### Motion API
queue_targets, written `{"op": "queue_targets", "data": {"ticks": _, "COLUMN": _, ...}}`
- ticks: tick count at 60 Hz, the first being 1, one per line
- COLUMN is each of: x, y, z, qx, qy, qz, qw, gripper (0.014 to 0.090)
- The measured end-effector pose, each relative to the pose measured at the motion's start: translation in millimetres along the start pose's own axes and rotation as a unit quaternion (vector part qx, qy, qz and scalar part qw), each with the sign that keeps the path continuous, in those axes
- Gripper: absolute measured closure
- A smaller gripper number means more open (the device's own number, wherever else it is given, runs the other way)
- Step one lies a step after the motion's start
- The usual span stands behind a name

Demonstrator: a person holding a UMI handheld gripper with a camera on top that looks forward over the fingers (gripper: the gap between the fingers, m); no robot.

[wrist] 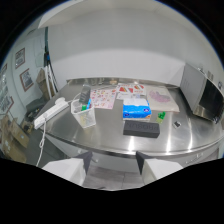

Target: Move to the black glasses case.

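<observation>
Steel table, one black glasses case beyond the gripper, jaws apart.

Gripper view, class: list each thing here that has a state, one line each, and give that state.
black glasses case: closed, lying flat on the steel table, beyond the fingers.
blue tissue pack: lying flat, behind the case.
clear plastic cup: upright.
white power strip: lying along the table edge.
gripper: open, holding nothing.

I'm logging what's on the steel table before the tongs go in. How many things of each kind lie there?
Black glasses case: 1
Blue tissue pack: 1
Clear plastic cup: 1
White power strip: 1
Printed sheets: 3
Small green object: 1
Total: 8
Tongs open, short of the table.
</observation>
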Motion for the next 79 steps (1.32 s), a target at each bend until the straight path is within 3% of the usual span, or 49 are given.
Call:
{"op": "queue_targets", "data": {"ticks": 7, "x": 19.3, "y": 7.4, "z": -7.3, "qx": -0.004, "qy": 0.011, "qz": -0.006, "qw": 1.0, "gripper": 0.0197}}
{"op": "queue_targets", "data": {"ticks": 28, "x": 88.8, "y": 21.2, "z": 44.2, "qx": -0.021, "qy": 0.036, "qz": -0.005, "qw": 0.999, "gripper": 0.0202}}
{"op": "queue_targets", "data": {"ticks": 58, "x": 109.6, "y": -13.1, "z": 153.3, "qx": -0.024, "qy": 0.061, "qz": 0.0, "qw": 0.998, "gripper": 0.0204}}
{"op": "queue_targets", "data": {"ticks": 79, "x": 114.2, "y": -21.1, "z": 168.1, "qx": -0.023, "qy": 0.07, "qz": 0.002, "qw": 0.997, "gripper": 0.0206}}
